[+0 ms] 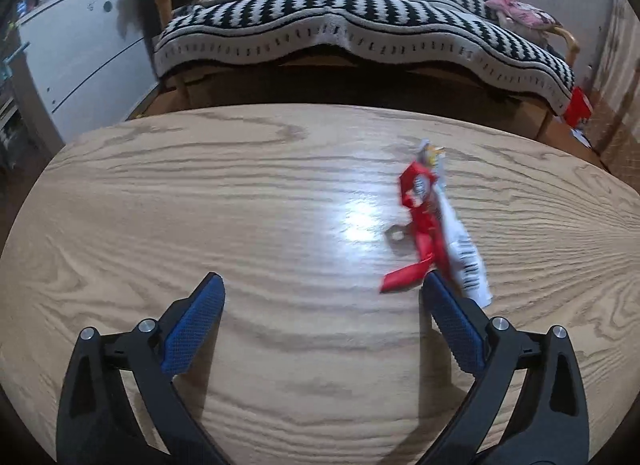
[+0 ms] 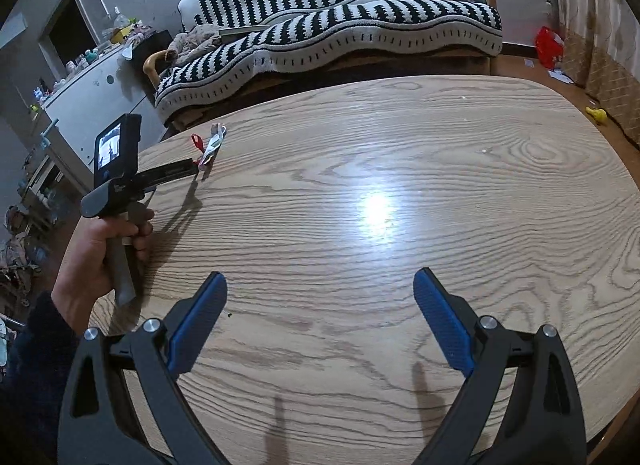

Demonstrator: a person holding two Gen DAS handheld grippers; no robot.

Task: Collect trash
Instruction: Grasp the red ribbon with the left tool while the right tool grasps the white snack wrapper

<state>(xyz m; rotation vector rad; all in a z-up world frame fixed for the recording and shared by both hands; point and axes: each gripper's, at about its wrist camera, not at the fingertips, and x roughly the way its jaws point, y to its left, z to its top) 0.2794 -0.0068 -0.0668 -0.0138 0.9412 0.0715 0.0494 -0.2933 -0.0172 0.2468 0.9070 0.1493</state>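
Note:
A torn red and white wrapper (image 1: 434,225) lies on the wooden table (image 1: 200,193), ahead and to the right of my left gripper (image 1: 322,285). The left gripper is open and empty; its right fingertip (image 1: 434,285) is right next to the wrapper's near end. In the right wrist view the wrapper (image 2: 210,149) lies near the table's far left edge, just past the left gripper's tip (image 2: 188,167). My right gripper (image 2: 320,285) is open and empty above the middle of the table (image 2: 440,145).
A sofa under a black and white blanket (image 2: 328,25) stands behind the table. A white cabinet (image 2: 96,101) is at the left. A red bag (image 2: 550,45) and a yellow item (image 2: 598,114) lie on the floor at right.

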